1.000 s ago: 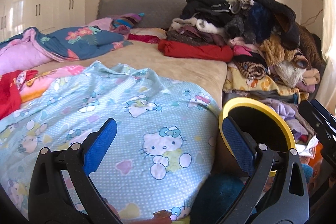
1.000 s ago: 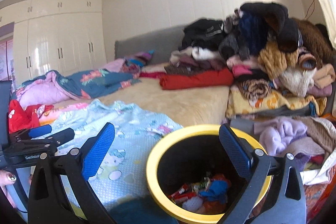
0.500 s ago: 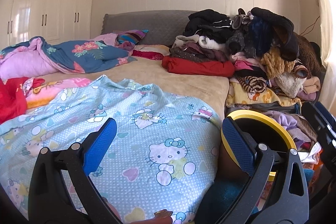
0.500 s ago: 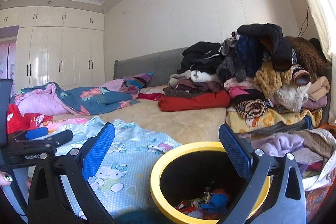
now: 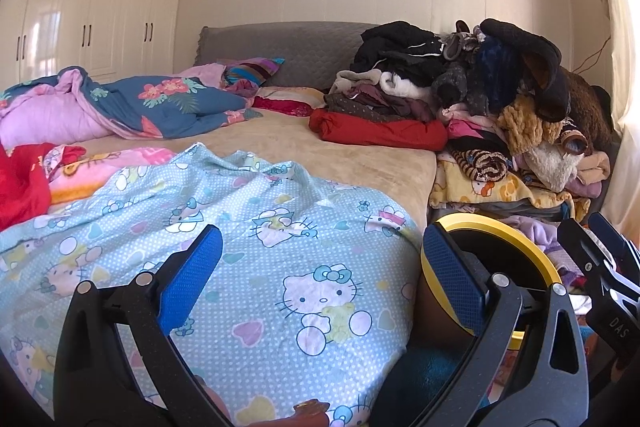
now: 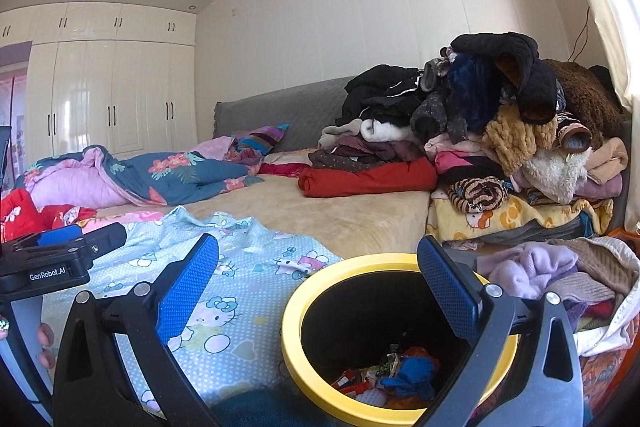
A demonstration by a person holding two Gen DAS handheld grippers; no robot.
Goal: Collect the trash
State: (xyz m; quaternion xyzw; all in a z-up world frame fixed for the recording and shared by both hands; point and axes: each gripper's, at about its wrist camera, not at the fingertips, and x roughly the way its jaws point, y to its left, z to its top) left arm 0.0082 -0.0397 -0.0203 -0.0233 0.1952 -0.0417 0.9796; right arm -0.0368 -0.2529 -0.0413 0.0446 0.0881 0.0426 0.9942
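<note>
The right tool is hanging wide open and empty above the yellow-rimmed bin, which is standing beside the bed and holding wrappers. The left tool, equally spread and empty, is hovering over the blue cartoon sheet. Clothes are lying heaped near white wardrobes.

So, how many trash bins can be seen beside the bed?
1. The yellow-rimmed trash bin stands at the foot corner of the bed, below the clothes pile. Wrappers lie inside it. Other bins may be hidden behind the clutter.
</note>
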